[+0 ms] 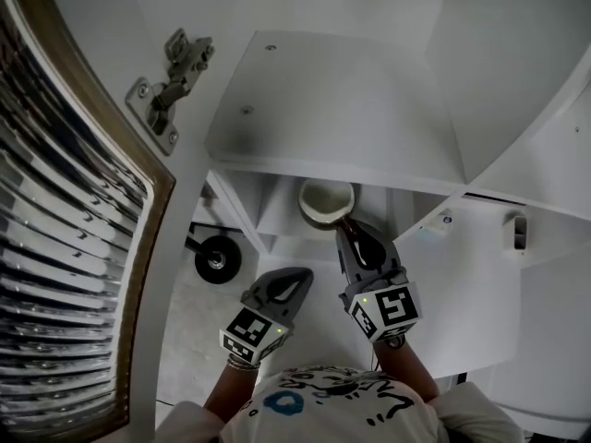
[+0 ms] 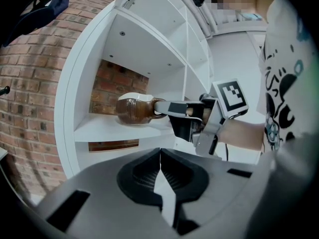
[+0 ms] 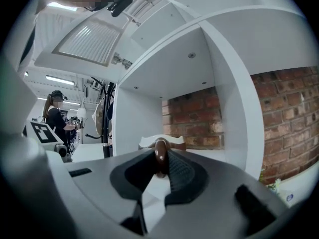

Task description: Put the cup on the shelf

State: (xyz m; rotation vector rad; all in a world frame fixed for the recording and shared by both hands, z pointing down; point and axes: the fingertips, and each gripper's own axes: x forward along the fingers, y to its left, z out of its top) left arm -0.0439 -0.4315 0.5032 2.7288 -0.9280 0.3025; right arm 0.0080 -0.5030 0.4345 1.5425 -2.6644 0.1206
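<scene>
A brown glazed cup (image 2: 133, 108) with a pale inside (image 1: 326, 201) is in the open compartment of the white shelf (image 2: 102, 129). Its base is at the shelf board; I cannot tell whether it rests there. My right gripper (image 1: 346, 225) is shut on the cup's handle (image 3: 160, 156), which shows dark brown between the jaws in the right gripper view. From the left gripper view, the right gripper (image 2: 172, 108) reaches in from the right. My left gripper (image 1: 297, 277) hangs lower and to the left, outside the shelf. It is shut (image 2: 160, 154) with nothing in it.
A cabinet door with ribbed glass (image 1: 65, 247) stands open at the left, its metal hinge (image 1: 171, 86) above. A black wheel (image 1: 218, 259) is on the floor below. Brick wall (image 3: 192, 116) backs the compartment. A person (image 3: 56, 116) stands far off.
</scene>
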